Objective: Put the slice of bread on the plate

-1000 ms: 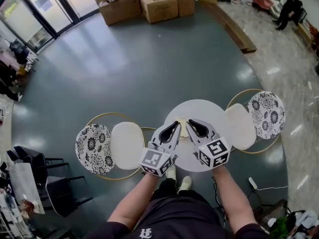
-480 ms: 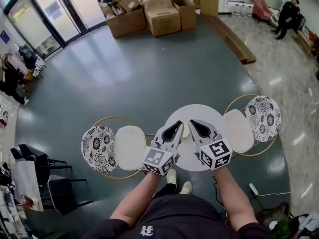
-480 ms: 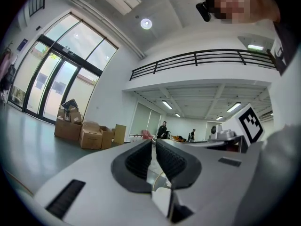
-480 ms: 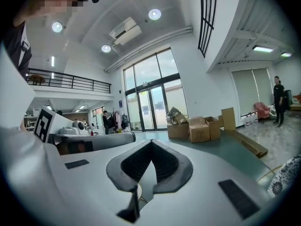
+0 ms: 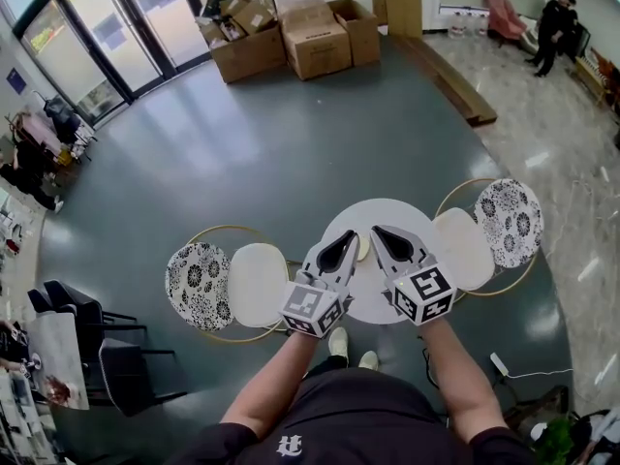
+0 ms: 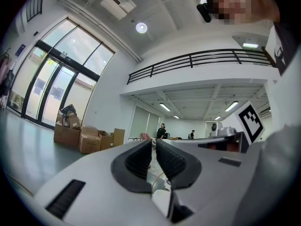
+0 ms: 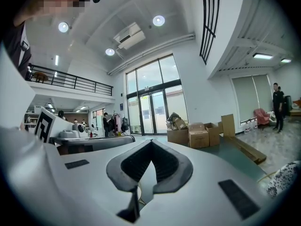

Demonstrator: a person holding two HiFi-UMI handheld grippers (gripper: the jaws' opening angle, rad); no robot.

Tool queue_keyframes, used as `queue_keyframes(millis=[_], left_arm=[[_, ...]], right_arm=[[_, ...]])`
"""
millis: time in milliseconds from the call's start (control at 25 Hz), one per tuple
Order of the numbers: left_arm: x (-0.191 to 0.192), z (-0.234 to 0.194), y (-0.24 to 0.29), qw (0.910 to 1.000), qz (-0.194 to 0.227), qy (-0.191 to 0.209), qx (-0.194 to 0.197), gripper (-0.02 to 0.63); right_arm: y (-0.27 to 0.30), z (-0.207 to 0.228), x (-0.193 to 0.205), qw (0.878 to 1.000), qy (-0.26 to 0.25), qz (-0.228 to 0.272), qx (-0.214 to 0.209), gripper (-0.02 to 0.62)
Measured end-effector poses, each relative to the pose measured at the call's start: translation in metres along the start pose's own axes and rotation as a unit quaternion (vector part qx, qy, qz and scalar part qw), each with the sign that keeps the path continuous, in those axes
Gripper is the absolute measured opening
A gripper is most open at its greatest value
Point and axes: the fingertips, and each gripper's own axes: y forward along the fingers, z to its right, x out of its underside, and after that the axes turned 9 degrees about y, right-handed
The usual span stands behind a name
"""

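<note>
Above the bench [image 5: 387, 216] your left gripper [image 5: 349, 234] and right gripper [image 5: 377, 230] hover, fingers clenched empty; that pale bit [image 5: 362, 249] at ten o'clock may be plated bread, can't tell.

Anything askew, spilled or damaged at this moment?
Nothing stands out. The left gripper and right gripper are both shut and empty, held above the round table, where no spill shows. They hide most of what lies on it, so that part can't be checked.
</note>
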Motion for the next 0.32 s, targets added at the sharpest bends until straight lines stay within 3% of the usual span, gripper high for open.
queue_keyframes(millis=[320], left_arm=[[-0.002, 0.014, -0.002, 1.0, 0.002, 0.009, 0.002, 0.035]], right_arm=[[-0.012, 0.0, -0.004, 1.0, -0.004, 0.007, -0.002, 0.005]])
